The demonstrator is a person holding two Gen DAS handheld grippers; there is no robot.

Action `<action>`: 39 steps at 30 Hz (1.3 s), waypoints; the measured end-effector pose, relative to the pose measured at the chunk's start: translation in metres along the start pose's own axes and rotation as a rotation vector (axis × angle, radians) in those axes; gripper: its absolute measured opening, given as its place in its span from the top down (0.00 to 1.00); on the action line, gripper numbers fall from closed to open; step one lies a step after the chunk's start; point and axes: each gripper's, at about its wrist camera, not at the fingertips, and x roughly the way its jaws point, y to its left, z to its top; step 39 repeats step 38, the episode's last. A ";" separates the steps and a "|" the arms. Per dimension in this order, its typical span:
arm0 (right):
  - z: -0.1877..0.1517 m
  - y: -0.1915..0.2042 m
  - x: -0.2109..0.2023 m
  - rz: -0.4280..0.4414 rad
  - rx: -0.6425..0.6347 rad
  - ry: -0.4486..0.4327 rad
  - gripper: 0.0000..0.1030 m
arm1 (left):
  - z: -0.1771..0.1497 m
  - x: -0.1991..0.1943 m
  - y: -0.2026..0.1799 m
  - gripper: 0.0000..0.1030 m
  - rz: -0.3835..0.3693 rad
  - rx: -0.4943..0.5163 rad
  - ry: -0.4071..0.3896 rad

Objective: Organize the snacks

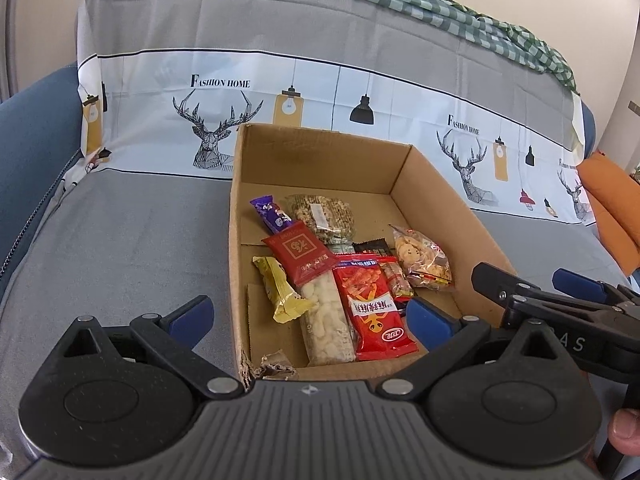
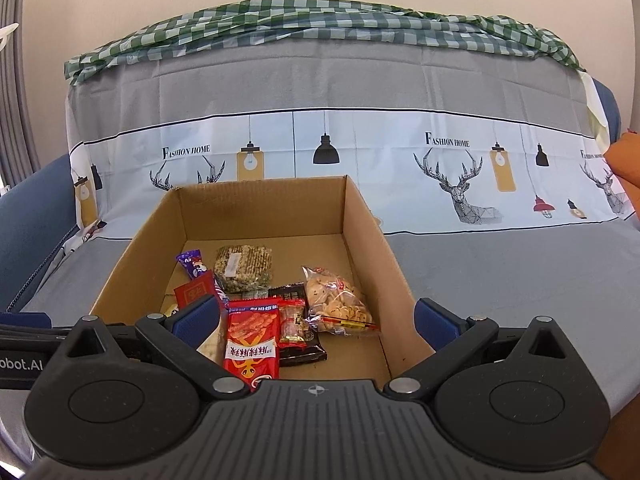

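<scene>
One cardboard box (image 1: 400, 168) sits on a grey sofa cover (image 1: 120, 240), and all the snacks lie inside it, toward its near end. From the left, about nine packets can be counted: one gold wrapper (image 1: 282, 290), one purple wrapper (image 1: 270, 213), one long red-topped pack of white puffs (image 1: 320, 304), one brown grain cake (image 1: 324, 216), one red packet (image 1: 374, 312) with an orange figure, one small red-and-clear sweet (image 1: 396, 278), one dark packet (image 2: 298, 350), and one clear bag of biscuits (image 1: 424, 260). A greenish packet under the grain cake is mostly hidden.

The left gripper (image 1: 310, 320) hangs over the box's near wall with its blue pads wide apart and nothing between them. The right gripper (image 2: 316, 318) is likewise spread wide and empty, its left pad covering part of the puff pack and hiding the gold wrapper. A fingertip (image 1: 624, 428) shows at the right edge, cut off.
</scene>
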 end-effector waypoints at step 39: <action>-0.001 0.002 0.003 -0.019 0.008 -0.003 0.01 | -0.001 0.000 -0.005 0.01 -0.013 0.017 -0.018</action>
